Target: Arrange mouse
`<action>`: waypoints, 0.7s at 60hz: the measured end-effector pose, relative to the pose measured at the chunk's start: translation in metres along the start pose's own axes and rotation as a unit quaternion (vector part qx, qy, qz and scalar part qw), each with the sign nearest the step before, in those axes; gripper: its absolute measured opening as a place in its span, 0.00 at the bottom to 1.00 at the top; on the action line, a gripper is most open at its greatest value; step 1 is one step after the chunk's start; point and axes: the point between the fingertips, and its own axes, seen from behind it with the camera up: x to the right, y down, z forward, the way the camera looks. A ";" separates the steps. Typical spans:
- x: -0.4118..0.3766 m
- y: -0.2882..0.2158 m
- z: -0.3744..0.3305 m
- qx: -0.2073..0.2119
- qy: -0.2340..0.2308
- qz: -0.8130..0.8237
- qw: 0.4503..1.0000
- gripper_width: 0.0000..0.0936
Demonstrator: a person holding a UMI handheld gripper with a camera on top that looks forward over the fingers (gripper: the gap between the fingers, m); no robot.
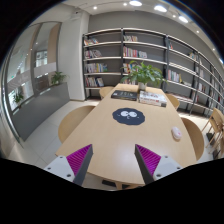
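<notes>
A small white mouse lies near the right edge of the long light wooden table, well beyond my fingers and to their right. A dark round mouse pad with a pale pattern sits further along the table's middle. My gripper hovers over the near end of the table, open, with only bare tabletop between its purple pads.
A potted plant, a stack of books and a dark flat object stand at the table's far end. Wooden chairs line both sides. Bookshelves fill the back wall, and glass panels run along the left.
</notes>
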 end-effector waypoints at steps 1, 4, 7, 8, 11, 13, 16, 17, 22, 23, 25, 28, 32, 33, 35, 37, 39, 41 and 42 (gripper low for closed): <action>0.001 0.002 0.002 -0.002 0.001 0.000 1.000 0.92; 0.006 0.010 0.002 -0.010 0.006 0.002 1.000 0.92; 0.015 0.023 0.002 -0.022 0.013 0.007 1.000 0.92; 0.021 0.025 0.002 -0.026 0.015 0.010 1.000 0.92; 0.037 0.047 0.011 -0.033 0.027 0.018 0.999 0.92; 0.050 0.048 0.005 -0.043 0.036 0.022 0.998 0.92; 0.075 0.063 0.008 -0.049 0.055 0.028 0.997 0.92; 0.083 0.066 0.008 -0.051 0.062 0.031 0.996 0.92; 0.126 0.078 0.005 -0.067 0.093 0.044 0.992 0.92; 0.135 0.080 0.005 -0.069 0.099 0.047 0.991 0.92; 0.154 0.088 0.009 -0.071 0.112 0.052 0.990 0.92; 0.181 0.094 0.012 -0.075 0.129 0.055 0.987 0.92; 0.214 0.096 0.016 -0.082 0.149 0.060 0.984 0.92; 0.221 0.095 0.016 -0.083 0.152 0.062 0.983 0.92; 0.237 0.098 0.027 -0.085 0.158 0.065 0.982 0.92; 0.251 0.098 0.035 -0.087 0.163 0.067 0.981 0.92; 0.265 0.098 0.043 -0.088 0.167 0.067 0.980 0.92; 0.278 0.095 0.048 -0.091 0.171 0.066 0.979 0.92; 0.285 0.095 0.053 -0.091 0.173 0.066 0.979 0.92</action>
